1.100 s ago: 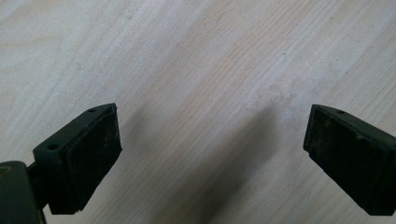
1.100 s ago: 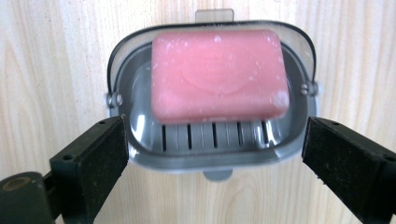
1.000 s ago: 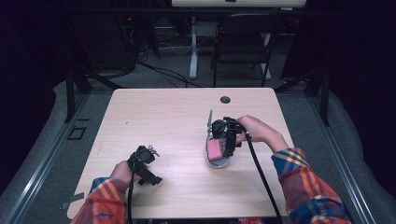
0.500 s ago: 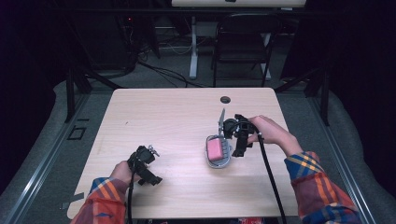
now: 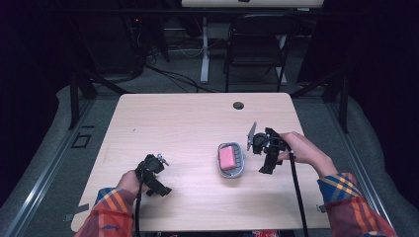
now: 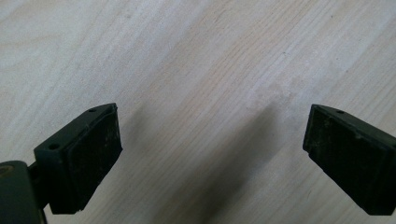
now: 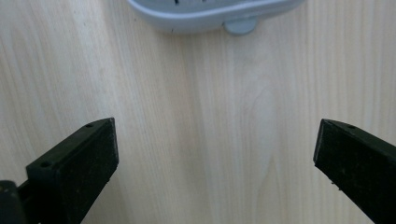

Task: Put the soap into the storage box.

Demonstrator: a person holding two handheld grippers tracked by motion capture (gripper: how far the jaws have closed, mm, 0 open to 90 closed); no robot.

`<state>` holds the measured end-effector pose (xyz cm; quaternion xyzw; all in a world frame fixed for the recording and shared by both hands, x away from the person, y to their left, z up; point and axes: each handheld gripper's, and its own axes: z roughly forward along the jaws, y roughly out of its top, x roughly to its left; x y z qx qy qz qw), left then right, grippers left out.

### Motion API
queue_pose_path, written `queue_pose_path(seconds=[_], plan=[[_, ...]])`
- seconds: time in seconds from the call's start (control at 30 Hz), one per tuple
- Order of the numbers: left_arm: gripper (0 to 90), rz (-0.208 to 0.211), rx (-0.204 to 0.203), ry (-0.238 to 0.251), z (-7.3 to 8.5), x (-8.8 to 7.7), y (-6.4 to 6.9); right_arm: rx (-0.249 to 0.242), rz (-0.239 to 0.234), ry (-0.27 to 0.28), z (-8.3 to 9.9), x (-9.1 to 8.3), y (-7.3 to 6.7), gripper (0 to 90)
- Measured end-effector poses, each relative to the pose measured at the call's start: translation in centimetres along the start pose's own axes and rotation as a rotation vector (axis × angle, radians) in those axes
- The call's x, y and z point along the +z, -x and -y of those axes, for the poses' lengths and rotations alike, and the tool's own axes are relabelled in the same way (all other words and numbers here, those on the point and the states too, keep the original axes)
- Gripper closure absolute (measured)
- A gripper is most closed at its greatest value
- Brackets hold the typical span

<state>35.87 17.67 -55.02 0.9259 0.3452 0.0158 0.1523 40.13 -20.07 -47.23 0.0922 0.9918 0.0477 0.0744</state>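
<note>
Lying in the grey soap dish [image 5: 231, 160], the pink soap [image 5: 227, 158] is sitting near the middle of the wooden table [image 5: 188, 118], a little to the right. The right gripper [image 5: 264, 157] is hovering just beside the dish on its right side, not touching it, and its jaws are standing wide apart with nothing between them. In the right gripper view the rim of the soap dish [image 7: 212, 11] is showing at the far edge, with one small round foot under it, and bare wood is lying between the two black jaws. The left gripper [image 5: 154, 174] is resting low at the near left part of the table, well apart from the dish. Its jaws are also standing wide apart and are holding nothing; in the left gripper view only the table surface [image 6: 210, 93] is lying between them
</note>
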Motion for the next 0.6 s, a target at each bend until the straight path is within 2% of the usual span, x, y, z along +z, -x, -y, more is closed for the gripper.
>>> queue_pose_path(seconds=[0.27,0.3,0.33,0.4,0.53,0.57,0.6], plan=[[4.3,-0.002,0.001,-0.002,0.0,0.0,0.0,0.035,-0.004,-0.005,2.5,1.2,-1.4,1.3],[4.3,-0.001,0.005,-0.003,0.0,0.0,0.0,0.049,0.004,-0.022,3.4,1.7,-2.0,5.2],[4.3,-0.001,0.005,-0.003,0.0,0.0,0.0,0.049,0.004,-0.022,3.4,1.7,-2.0,5.2],[4.3,0.001,0.007,-0.003,0.0,0.0,0.1,0.064,-0.015,-0.039,4.5,2.6,-2.7,5.3],[4.3,-0.002,0.008,0.000,0.0,0.0,0.0,0.082,-0.013,-0.071,5.5,3.4,-3.1,6.9],[4.3,-0.002,0.009,0.001,0.0,-0.1,0.1,0.088,-0.007,-0.088,6.0,3.7,-3.3,10.6],[4.3,-0.002,0.010,0.001,-0.1,-0.1,0.1,0.088,-0.007,-0.088,6.0,3.7,-3.3,10.6]])
